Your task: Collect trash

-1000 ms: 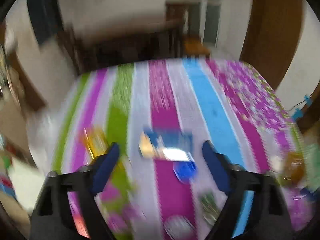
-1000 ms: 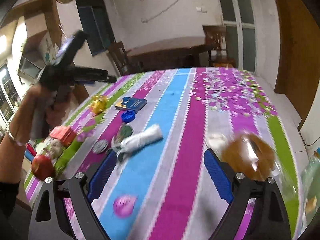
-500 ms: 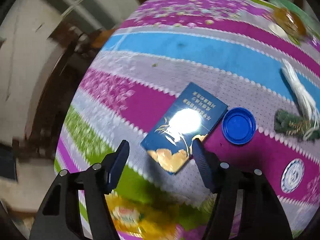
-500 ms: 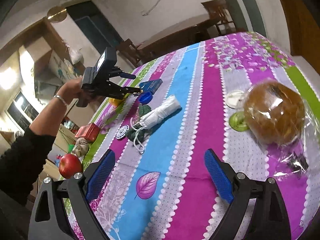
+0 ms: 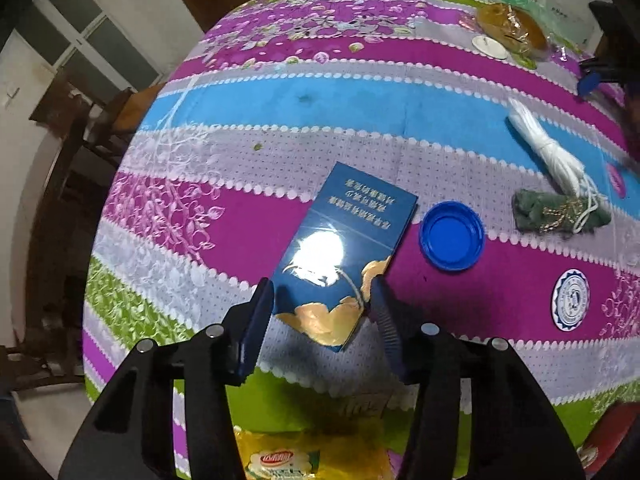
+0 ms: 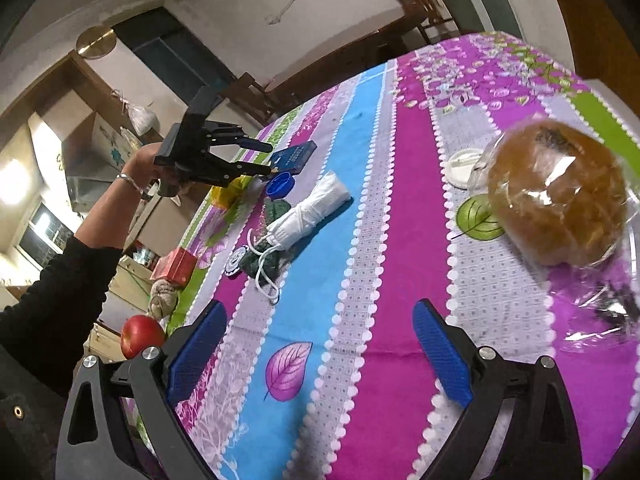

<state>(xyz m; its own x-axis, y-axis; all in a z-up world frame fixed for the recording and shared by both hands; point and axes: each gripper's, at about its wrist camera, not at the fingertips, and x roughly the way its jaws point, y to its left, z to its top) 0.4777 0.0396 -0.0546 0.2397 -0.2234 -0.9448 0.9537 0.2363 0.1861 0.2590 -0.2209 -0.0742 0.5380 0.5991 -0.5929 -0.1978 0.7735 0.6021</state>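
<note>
The left claw (image 5: 322,304) points steeply down at the worktop (image 5: 248,224), and its jaws, which have just been closing, straddle the near end of a flat blue packet (image 5: 344,252); the pads stand just beside its edges, and a firm grip cannot be told. The packet lies flat on the striped cloth, glossy dark blue with a gold cloud pattern at the near end, pale printed lines at the far end and a bright glare spot in the middle. Its long axis runs from between the jaws away and slightly to the right.

Just right of it lies a blue bottle cap (image 5: 451,235), open side up, and farther right a dark green cloth (image 5: 560,210) under a bundle of white cord (image 5: 544,140).

The right wrist view alone shows the right claw (image 6: 320,352) spread wide over bare cloth with nothing between its jaws, a bun in clear wrap (image 6: 560,196) near it, a red apple (image 6: 141,335) at the left edge, and, far off, the person's hand (image 6: 148,164) carrying the left claw at the packet.
</note>
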